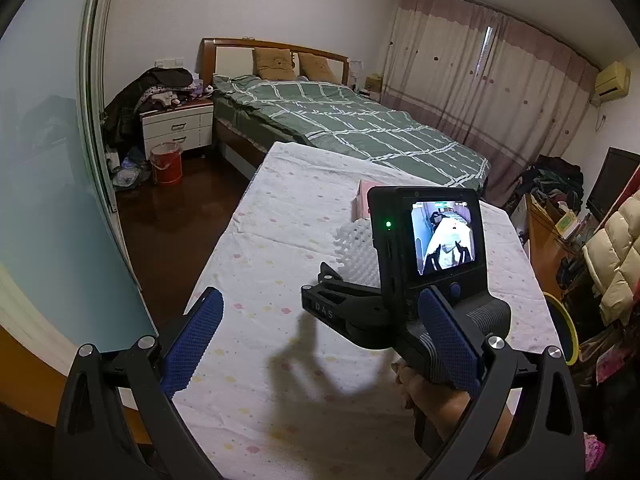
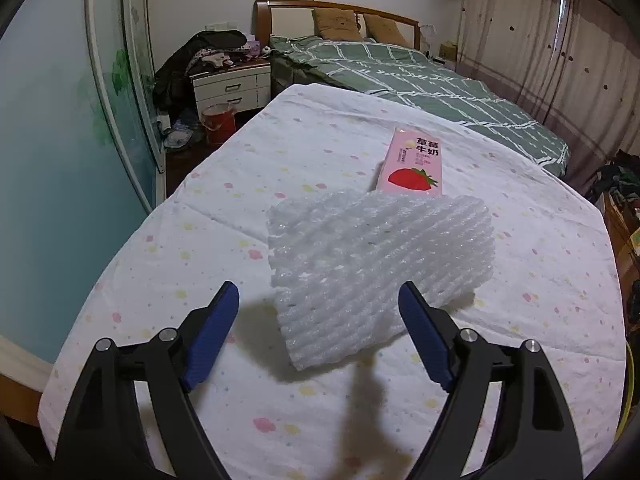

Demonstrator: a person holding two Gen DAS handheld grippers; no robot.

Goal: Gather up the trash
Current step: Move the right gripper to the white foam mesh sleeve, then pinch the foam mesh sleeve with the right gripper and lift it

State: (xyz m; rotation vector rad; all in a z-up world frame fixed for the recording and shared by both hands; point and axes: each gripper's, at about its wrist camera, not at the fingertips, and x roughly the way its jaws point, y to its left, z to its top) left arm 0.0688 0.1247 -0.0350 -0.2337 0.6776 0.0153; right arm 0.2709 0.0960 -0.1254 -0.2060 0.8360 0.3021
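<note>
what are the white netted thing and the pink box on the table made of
White netted sleeve: looks like soft foam mesh, matte and slightly translucent, with ribbed open cells. Pink box: probably coated paperboard, smooth with a faint sheen, crisp folded edges and a printed strawberry.

A white dotted cloth-covered table (image 2: pixel 168 248) carries foam netting (image 2: pixel 372 256) and a pink carton (image 2: pixel 414 164).

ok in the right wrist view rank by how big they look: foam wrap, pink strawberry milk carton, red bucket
1. white foam wrap, though it lies nearest the camera
2. pink strawberry milk carton
3. red bucket, though it stands farthest off
</note>
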